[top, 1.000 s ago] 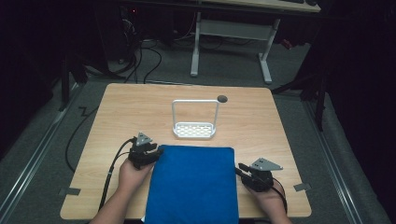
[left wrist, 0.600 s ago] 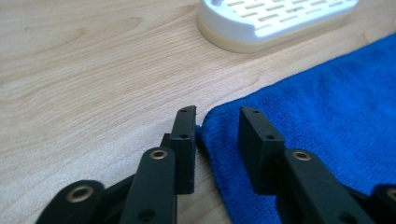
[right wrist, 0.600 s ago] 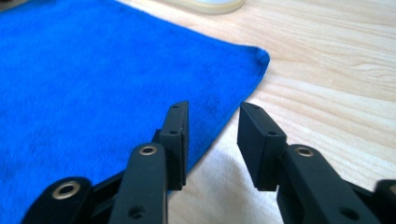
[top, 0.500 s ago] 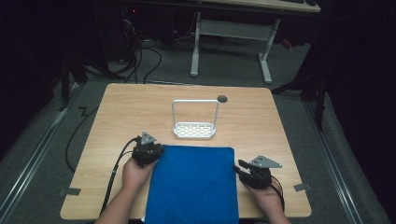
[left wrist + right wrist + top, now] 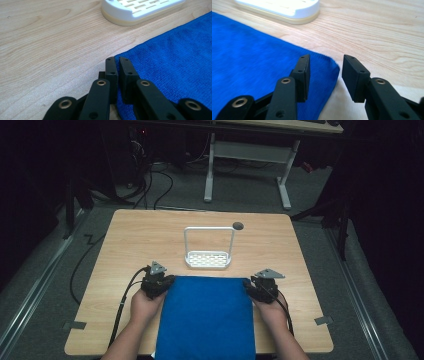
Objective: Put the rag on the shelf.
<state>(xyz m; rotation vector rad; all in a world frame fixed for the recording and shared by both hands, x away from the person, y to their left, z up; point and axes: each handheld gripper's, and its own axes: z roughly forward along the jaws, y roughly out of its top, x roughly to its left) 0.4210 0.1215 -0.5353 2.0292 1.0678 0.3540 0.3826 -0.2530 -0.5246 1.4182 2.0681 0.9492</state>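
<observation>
A blue towel [image 5: 206, 317] lies flat on the near half of the wooden table [image 5: 300, 250], its near edge hanging over the front. My left gripper [image 5: 169, 281] sits at the towel's far left corner; in the left gripper view the left gripper [image 5: 117, 59] has its jaws pressed together on the towel [image 5: 175, 65] at that corner. My right gripper [image 5: 247, 284] is at the far right corner. In the right gripper view the right gripper [image 5: 325, 60] is open, its jaws straddling the corner of the towel [image 5: 249, 55] without touching it.
A small white slotted tray with an upright wire frame [image 5: 208, 259] stands just beyond the towel, mid-table; its base [image 5: 140, 10] [image 5: 282, 8] is close ahead of both grippers. A dark round hole [image 5: 238, 225] marks the table's far side. Bare wood lies left and right.
My right gripper has moved forward along the towel's right edge to its far right corner. The left gripper has stayed at the far left corner. The towel has not shifted.
</observation>
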